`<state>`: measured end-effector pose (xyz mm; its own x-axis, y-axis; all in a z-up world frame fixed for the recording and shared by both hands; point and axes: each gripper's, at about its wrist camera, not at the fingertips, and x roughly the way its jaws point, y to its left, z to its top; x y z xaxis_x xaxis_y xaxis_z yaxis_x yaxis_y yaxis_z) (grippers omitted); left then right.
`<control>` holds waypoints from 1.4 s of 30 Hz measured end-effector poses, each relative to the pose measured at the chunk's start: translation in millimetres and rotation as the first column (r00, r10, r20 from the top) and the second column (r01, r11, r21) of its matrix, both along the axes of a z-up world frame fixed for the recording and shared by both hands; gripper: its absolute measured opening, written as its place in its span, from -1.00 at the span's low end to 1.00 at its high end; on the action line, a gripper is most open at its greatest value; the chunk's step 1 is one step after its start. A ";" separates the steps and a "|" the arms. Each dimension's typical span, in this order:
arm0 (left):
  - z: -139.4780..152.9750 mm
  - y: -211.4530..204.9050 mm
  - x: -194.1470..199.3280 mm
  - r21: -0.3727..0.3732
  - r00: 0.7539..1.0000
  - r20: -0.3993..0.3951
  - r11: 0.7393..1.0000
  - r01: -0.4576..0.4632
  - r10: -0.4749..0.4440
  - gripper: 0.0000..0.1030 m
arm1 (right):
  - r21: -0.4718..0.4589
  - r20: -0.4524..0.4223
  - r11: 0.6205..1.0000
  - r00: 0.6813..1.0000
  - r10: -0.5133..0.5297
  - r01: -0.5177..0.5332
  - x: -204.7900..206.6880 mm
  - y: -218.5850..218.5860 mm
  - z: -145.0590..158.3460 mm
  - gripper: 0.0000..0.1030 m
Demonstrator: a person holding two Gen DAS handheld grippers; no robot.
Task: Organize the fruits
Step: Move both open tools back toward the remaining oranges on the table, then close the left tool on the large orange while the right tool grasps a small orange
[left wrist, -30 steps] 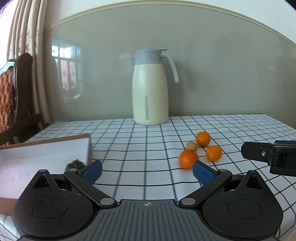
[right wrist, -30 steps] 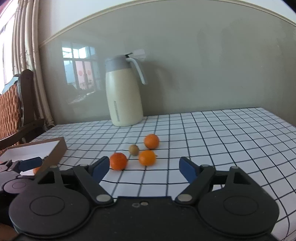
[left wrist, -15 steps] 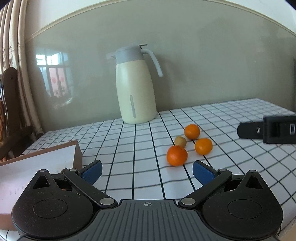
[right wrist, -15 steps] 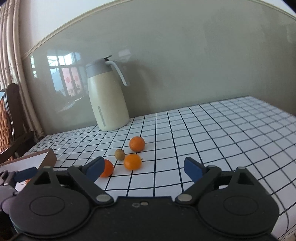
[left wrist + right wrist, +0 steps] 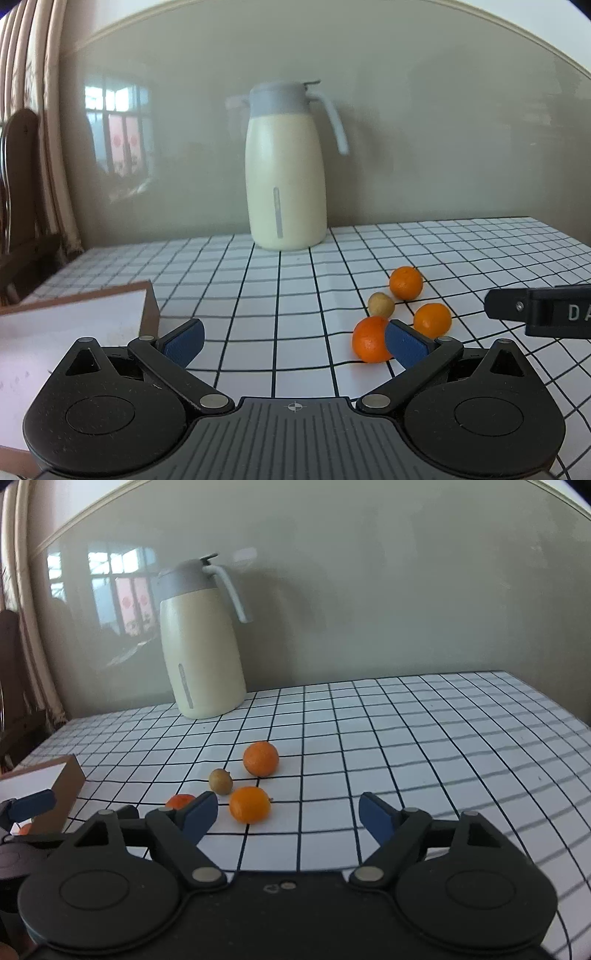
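Observation:
Three oranges and a small brown fruit lie together on the checked tablecloth. In the left wrist view they are the near orange, the right orange, the far orange and the brown fruit. My left gripper is open and empty, its right finger just in front of the near orange. My right gripper is open and empty, just short of the front orange, with the far orange, the brown fruit and a part-hidden orange beyond.
A brown cardboard box with a white inside lies at the left; it also shows in the right wrist view. A cream jug stands at the back by the wall. A wooden chair is at the far left.
Both grippers have moved closer to the fruit cluster. The left gripper's right finger now overlaps the near orange in view. The fruits have not moved.

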<state>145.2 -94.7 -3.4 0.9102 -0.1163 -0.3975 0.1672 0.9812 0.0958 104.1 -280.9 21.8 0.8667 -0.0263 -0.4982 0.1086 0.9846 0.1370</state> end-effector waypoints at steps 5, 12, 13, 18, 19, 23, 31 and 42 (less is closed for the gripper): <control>-4.6 -3.7 4.6 0.001 1.000 -0.016 1.000 0.003 -0.003 1.00 | -0.015 -0.007 1.000 1.000 0.018 -0.018 15.4 4.3 -2.7 0.39; -9.6 -10.7 9.7 -0.009 0.999 -0.036 1.000 0.009 -0.009 0.99 | 0.011 -0.023 1.000 1.000 0.012 -0.012 22.5 4.8 -14.4 0.31; -10.4 -12.4 10.0 -0.005 0.999 -0.034 1.000 0.009 -0.010 0.99 | 0.008 -0.025 1.000 1.000 0.011 -0.011 23.3 4.9 -15.7 0.31; -13.3 -17.8 12.0 0.002 0.999 -0.037 1.000 0.010 -0.010 0.99 | 0.024 -0.030 1.000 1.000 -0.003 0.004 27.9 0.6 -18.5 0.29; -14.4 -19.2 12.8 0.001 0.999 -0.041 1.000 0.011 -0.011 0.99 | 0.029 -0.030 1.000 1.000 -0.006 0.007 28.5 -0.3 -18.8 0.29; -17.3 -22.9 17.2 -0.009 0.998 -0.065 1.000 0.020 -0.021 0.73 | 0.037 -0.027 0.999 1.000 -0.013 0.014 30.5 -1.9 -19.1 0.29; -21.6 -29.4 21.6 -0.023 0.997 -0.078 0.999 0.025 -0.027 0.62 | 0.043 -0.028 0.999 1.000 -0.011 0.012 31.3 -2.0 -20.8 0.28; -22.6 -37.3 33.0 -0.046 0.994 -0.099 0.998 0.045 -0.049 0.55 | 0.063 -0.040 0.998 0.999 0.009 -0.007 41.0 1.4 -22.2 0.13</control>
